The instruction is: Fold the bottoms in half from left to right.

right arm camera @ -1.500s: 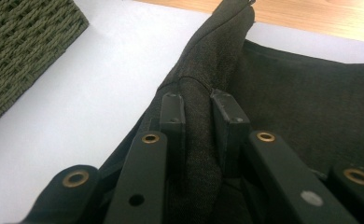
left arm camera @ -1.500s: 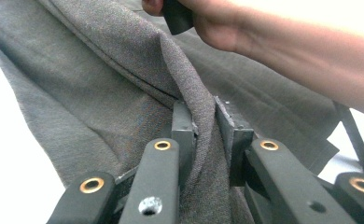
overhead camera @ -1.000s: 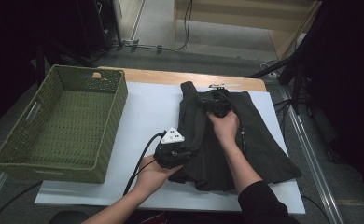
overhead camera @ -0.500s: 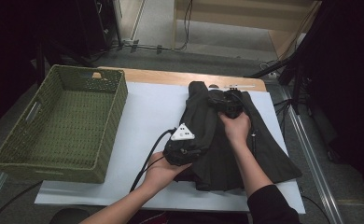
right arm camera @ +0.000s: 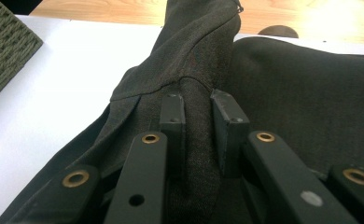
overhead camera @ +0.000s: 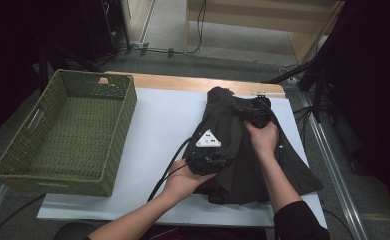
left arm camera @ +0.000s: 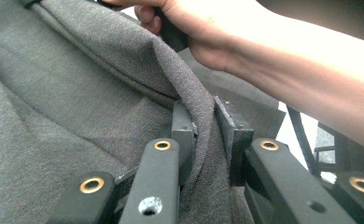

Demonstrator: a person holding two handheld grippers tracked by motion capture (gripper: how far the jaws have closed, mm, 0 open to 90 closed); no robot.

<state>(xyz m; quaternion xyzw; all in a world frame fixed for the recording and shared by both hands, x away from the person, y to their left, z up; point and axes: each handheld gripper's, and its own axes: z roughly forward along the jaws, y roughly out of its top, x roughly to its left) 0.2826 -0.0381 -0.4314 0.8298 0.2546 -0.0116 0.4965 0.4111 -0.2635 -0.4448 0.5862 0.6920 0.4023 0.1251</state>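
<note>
Both my claws, left claw (overhead camera: 218,131) and right claw (overhead camera: 247,107), are pinched on folds of one dark garment (overhead camera: 243,170); one basket (overhead camera: 63,130) at 9 o'clock, bare bench (overhead camera: 158,125) between.

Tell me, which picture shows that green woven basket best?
The high view: the whole basket sits at the table's left, its inside bare. The right gripper view catches just a corner. The left gripper view looks at dark cloth instead.

No text, label, brand, number or sign can be read anywhere.
</note>
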